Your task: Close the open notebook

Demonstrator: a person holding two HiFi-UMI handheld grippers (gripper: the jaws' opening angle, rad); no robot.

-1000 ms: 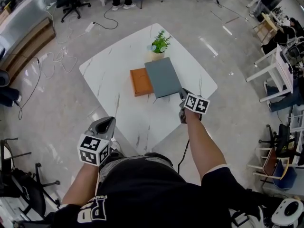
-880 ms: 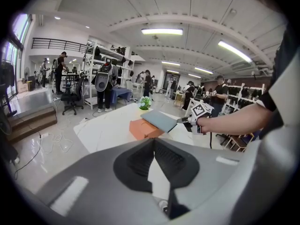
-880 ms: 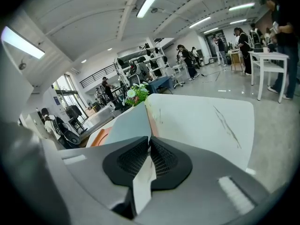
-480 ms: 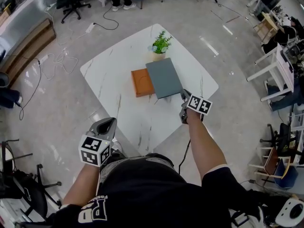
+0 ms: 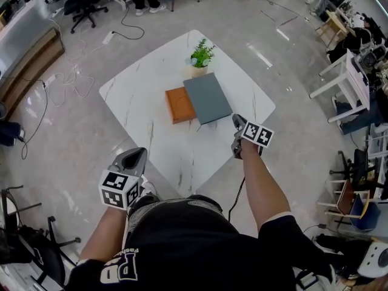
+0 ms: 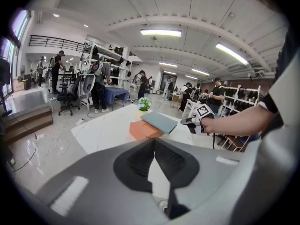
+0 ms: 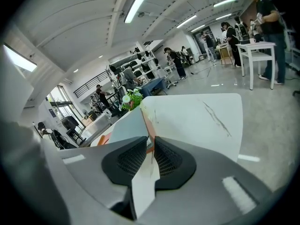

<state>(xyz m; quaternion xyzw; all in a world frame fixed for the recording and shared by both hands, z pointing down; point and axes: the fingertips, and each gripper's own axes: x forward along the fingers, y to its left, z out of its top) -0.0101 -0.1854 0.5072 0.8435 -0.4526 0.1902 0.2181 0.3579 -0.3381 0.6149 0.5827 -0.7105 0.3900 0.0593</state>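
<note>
White marble-veined bench (image 5: 139, 96) on glossy grey floor (image 5: 73, 132), notebook (image 5: 208, 97) at bench centre, grey cover tilted above orange half, right gripper (image 5: 236, 119) at its 5 o'clock corner, fingers narrowly apart, left gripper (image 5: 139, 153) at 7 o'clock, well apart, fingers together.

my right arm (image 5: 259, 183) is stretched forward, nearly straight. the right gripper (image 5: 237, 123) at its end points ahead and a little left, and its jaws stand a narrow slit apart with nothing gripped. my left arm (image 5: 104, 232) is bent and tucked close to my body. the left gripper (image 5: 134, 157) is held low, pointing forward, its jaws meeting tip to tip, empty.
</note>
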